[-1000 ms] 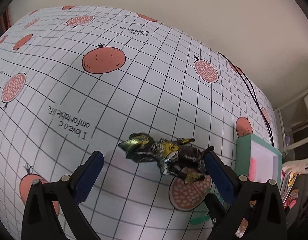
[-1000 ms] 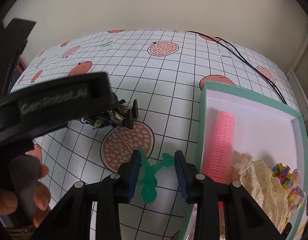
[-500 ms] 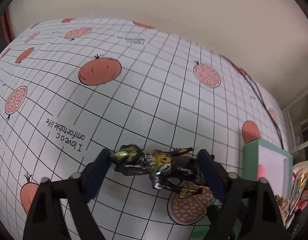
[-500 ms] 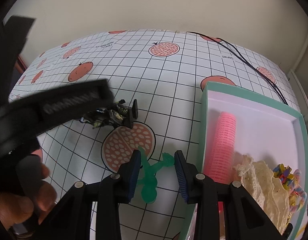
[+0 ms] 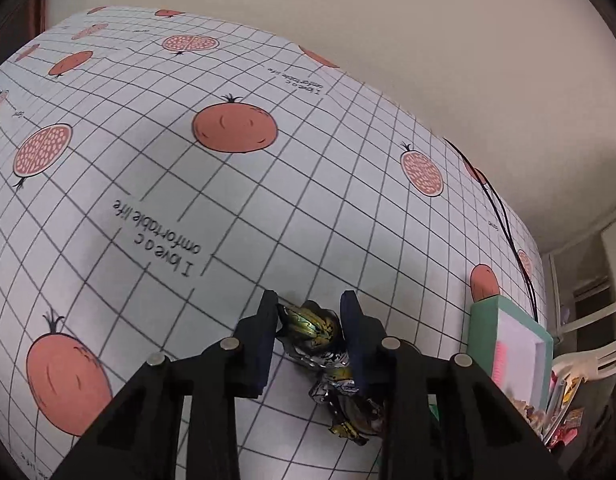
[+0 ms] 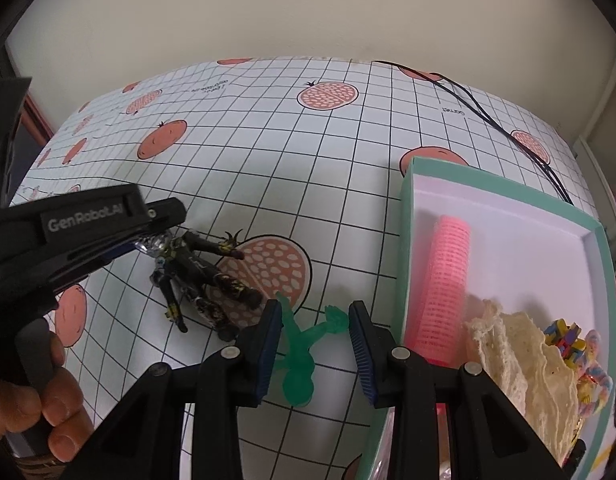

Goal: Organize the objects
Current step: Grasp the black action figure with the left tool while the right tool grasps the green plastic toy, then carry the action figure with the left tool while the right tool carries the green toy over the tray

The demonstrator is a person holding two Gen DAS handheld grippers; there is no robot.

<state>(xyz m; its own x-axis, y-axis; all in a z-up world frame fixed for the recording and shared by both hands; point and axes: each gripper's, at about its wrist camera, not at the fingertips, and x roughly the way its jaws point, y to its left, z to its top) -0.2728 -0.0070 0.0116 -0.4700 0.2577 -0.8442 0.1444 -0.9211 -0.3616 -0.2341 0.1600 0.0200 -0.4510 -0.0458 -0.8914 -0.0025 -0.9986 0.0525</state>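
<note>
the black-and-gold action figure (image 5: 313, 330) lies on the tablecloth (image 5: 268, 208), head between the left tongs (image 5: 308, 334) and body trailing back under them; a second ago they straddled it wide, crosswise. their jaws are closing on the head. the right tongs (image 6: 313, 334), part-open, hover around a green figurine (image 6: 298, 354), gripping nothing.

The left gripper (image 5: 309, 322), spread wide a second ago, is closing its jaws around the head of the black-and-gold plastic action figure (image 5: 313, 330), which now lies lengthwise between them.
</note>
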